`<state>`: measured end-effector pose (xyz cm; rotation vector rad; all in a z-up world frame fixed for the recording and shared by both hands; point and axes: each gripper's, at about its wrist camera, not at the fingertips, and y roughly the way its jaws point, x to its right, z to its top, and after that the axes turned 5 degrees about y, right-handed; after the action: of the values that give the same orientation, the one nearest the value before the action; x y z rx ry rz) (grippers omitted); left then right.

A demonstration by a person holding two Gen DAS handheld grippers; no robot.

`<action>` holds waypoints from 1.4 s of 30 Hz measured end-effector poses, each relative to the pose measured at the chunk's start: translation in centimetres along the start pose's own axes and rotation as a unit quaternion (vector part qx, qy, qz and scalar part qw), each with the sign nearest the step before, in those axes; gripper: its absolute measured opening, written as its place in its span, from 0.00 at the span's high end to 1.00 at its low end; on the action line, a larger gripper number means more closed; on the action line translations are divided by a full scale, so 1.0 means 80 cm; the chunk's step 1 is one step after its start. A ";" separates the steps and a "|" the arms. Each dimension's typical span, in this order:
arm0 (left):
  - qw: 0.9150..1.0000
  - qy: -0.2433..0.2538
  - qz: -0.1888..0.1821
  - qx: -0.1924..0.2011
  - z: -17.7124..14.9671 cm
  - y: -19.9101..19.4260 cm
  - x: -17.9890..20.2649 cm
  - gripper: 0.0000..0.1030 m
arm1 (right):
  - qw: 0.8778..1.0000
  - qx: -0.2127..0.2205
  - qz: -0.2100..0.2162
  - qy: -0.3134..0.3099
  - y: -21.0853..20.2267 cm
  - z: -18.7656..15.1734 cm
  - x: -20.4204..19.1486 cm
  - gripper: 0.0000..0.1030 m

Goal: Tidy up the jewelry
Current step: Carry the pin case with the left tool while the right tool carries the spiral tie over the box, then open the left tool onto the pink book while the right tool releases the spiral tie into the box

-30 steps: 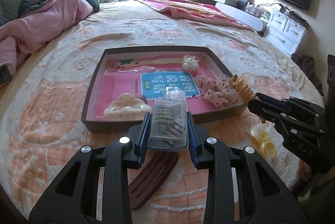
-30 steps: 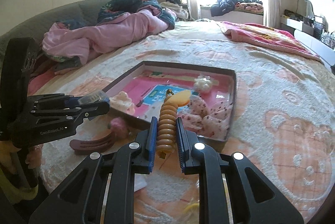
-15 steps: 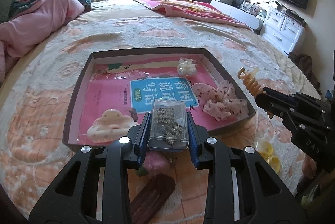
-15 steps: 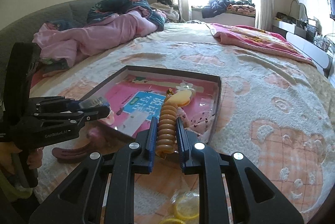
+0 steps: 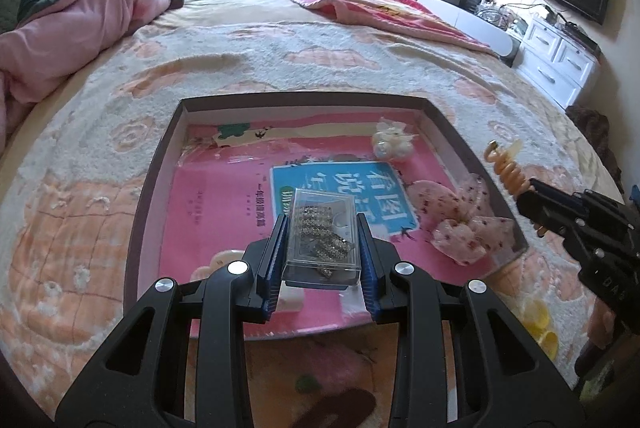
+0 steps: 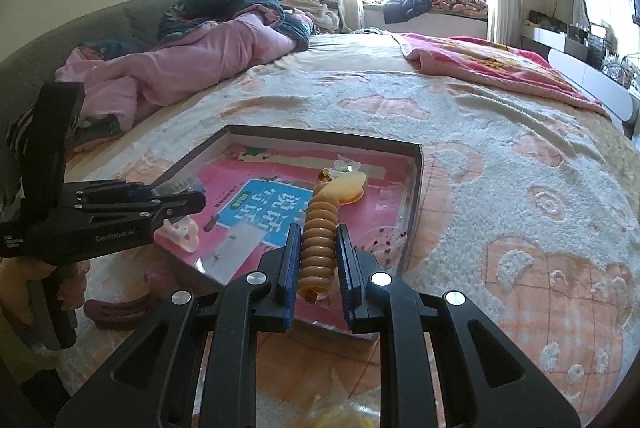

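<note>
Case (image 5: pixel 323 238): clear, rhinestone pieces inside; pinched flat in left gripper (image 5: pixel 322 248), frame centre, over tray (image 5: pixel 154 184), likely for setting down.
Spiral clip (image 6: pixel 320 244): clamped upright in right gripper (image 6: pixel 318 256), above tray's near edge, ready to drop in.

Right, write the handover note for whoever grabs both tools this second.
Left tool: shut on the clear case of rhinestone clips, held above the near half of the tray.
Right tool: shut on the tan spiral hair tie, over the tray's near right corner.
In the tray: pearl clip, pink floral bow, cream claw clip.
On the blanket outside it: dark red hair clip, yellow pieces.
Left: set down both held items in the tray, then fetch the ones outside.
</note>
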<state>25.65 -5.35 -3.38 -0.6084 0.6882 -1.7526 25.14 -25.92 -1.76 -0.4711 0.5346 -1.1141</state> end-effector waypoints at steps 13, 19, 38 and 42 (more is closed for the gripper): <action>0.999 0.001 0.014 -0.038 0.023 0.046 -0.011 0.76 | 0.999 -0.039 0.003 0.026 0.050 0.011 0.035 0.83; 0.998 -0.003 0.022 -0.053 0.023 0.063 -0.015 0.76 | 0.998 -0.055 -0.004 0.002 0.073 0.016 0.038 0.83; 0.997 -0.012 0.018 -0.074 0.016 0.078 -0.017 0.76 | 0.997 -0.073 0.008 0.029 0.087 0.011 0.049 0.76; 0.997 -0.006 0.023 -0.068 0.015 0.072 -0.013 0.76 | 0.997 -0.068 0.009 0.029 0.081 0.011 0.045 0.69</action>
<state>30.60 -5.81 -6.75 -0.6902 0.8119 -1.6667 31.54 -26.79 -5.57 -0.5535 0.6666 -1.0813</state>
